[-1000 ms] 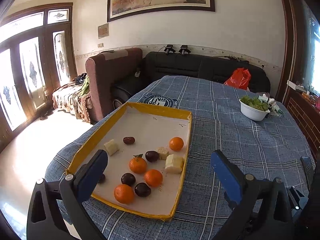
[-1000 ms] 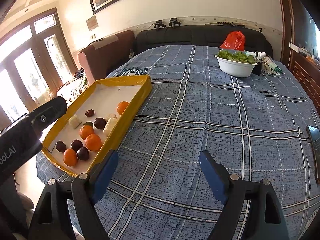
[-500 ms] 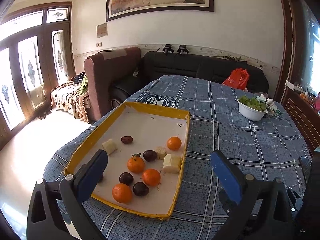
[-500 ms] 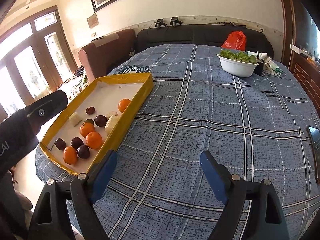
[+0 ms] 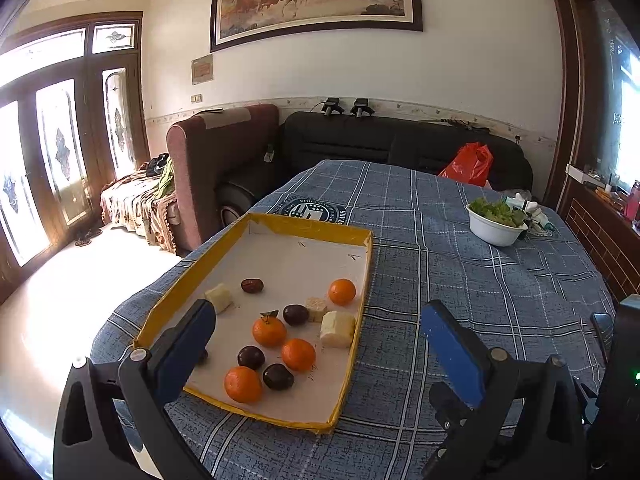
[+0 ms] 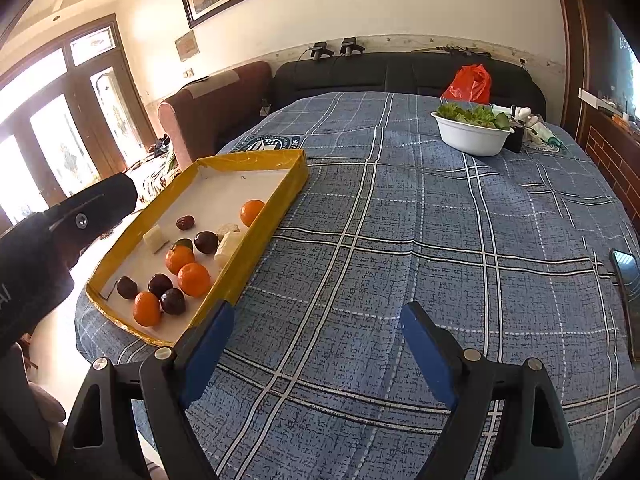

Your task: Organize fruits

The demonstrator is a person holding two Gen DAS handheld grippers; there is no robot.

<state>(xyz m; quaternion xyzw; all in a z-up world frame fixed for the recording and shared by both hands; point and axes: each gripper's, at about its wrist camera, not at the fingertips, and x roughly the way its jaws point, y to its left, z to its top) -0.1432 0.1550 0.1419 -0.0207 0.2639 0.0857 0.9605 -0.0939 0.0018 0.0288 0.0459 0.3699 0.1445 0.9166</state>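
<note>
A yellow-rimmed tray (image 5: 362, 276) (image 6: 294, 178) lies on the blue plaid cloth at the table's left side. It holds several oranges (image 5: 269, 331) (image 6: 193, 279), several dark plums (image 5: 251, 357) (image 6: 206, 241), a brown date (image 5: 252, 285) and pale banana chunks (image 5: 337, 323) (image 6: 153, 236). My left gripper (image 5: 316, 344) is open and empty, above the tray's near end. My right gripper (image 6: 316, 340) is open and empty, above bare cloth to the right of the tray.
A white bowl of greens (image 5: 495, 222) (image 6: 473, 130) stands at the far right of the table beside small white items (image 6: 536, 126). A red bag (image 6: 470, 84) sits on the black sofa behind. A dark phone (image 6: 628, 300) lies at the right edge. A brown armchair (image 5: 216, 168) stands left.
Both grippers have drawn back and risen slightly, so the tray looks a little smaller and farther. Both stay open. The fruit has not moved.
</note>
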